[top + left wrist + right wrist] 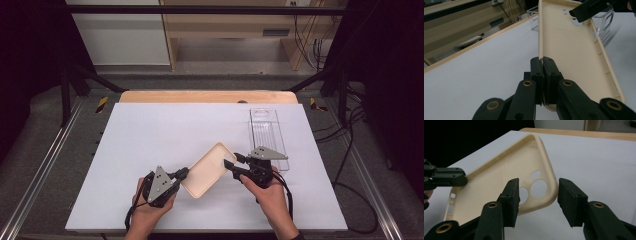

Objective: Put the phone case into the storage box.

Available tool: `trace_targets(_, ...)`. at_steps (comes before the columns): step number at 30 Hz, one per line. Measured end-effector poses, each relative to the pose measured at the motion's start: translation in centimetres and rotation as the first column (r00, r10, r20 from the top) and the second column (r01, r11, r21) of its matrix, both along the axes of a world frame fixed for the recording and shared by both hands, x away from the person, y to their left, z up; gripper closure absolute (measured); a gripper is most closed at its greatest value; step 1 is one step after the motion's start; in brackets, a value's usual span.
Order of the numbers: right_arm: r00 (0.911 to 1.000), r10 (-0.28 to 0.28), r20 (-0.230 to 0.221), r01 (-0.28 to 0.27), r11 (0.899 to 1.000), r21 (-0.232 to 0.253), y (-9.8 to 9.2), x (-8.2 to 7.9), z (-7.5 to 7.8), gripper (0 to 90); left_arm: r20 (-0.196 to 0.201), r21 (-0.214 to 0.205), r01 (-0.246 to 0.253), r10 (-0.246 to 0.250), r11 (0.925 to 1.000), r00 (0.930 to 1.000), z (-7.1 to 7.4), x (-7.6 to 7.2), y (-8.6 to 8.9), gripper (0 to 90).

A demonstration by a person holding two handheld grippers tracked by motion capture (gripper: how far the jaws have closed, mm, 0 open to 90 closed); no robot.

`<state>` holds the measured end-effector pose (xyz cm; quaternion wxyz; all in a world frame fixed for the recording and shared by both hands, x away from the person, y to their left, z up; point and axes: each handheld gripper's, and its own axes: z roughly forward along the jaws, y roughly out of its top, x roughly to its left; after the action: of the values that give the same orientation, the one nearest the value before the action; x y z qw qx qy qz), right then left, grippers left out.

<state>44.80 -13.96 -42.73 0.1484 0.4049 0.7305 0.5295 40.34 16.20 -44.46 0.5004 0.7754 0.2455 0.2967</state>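
While the left hand-held gripper pinches its edge, the phone case stands upright.

Black gripper with brass screws, grey plate.

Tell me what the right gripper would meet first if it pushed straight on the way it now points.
Most likely the cream phone case: its camera-hole corner sits between the open jaws of the right gripper, not yet pinched. The left gripper is shut on the case's far edge. Depth is hard to judge.
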Motion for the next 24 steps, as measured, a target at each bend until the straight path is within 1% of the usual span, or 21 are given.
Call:
trace_targets(2,1.0,0.003,0.002,-0.003,1.0,0.003,-0.02,-0.03,-0.02,57.0,-0.002,0.0,0.0,0.0,1.0,1.0,-0.03,0.01,-0.01,87.9)
trace_targets(10,0.9997,0.013,0.023,-0.013,1.0,0.01,0.01,-0.22,0.06,59.7,-0.006,0.003,-0.007,0.007,1.0,1.0,-0.17,0.1,0.08,87.9)
trace_targets(15,0.9996,0.015,0.025,-0.016,1.0,0.022,0.02,-0.31,0.18,60.4,-0.005,0.009,-0.012,0.012,0.9999,0.9999,-0.28,0.16,0.05,87.9)
trace_targets(16,0.9996,0.015,0.025,-0.016,1.0,0.022,0.02,-0.31,0.18,60.4,0.006,0.012,-0.012,0.012,0.9999,0.9999,-0.26,0.2,0.07,87.9)
trace_targets(19,0.9994,0.014,0.031,-0.015,0.999,0.03,0.01,-0.34,0.25,61.6,0.008,0.016,-0.015,0.014,0.9998,0.9999,-0.29,0.22,0.09,88.0)
trace_targets(21,0.9995,0.015,0.029,-0.016,0.999,0.041,-0.03,-0.36,0.31,62.5,-0.003,0.015,-0.015,0.015,0.9998,0.9999,-0.36,0.2,0.09,87.9)
trace_targets(22,0.9994,0.016,0.029,-0.017,0.999,0.051,-0.06,-0.36,0.32,62.9,-0.002,0.015,-0.016,0.016,0.9998,0.9999,-0.36,0.21,0.09,88.0)
trace_targets(24,0.9994,0.019,0.03,-0.02,0.998,0.054,-0.12,-0.34,0.36,63.2,-0.001,0.015,-0.015,0.015,0.9998,0.9999,-0.37,0.21,0.09,88.0)
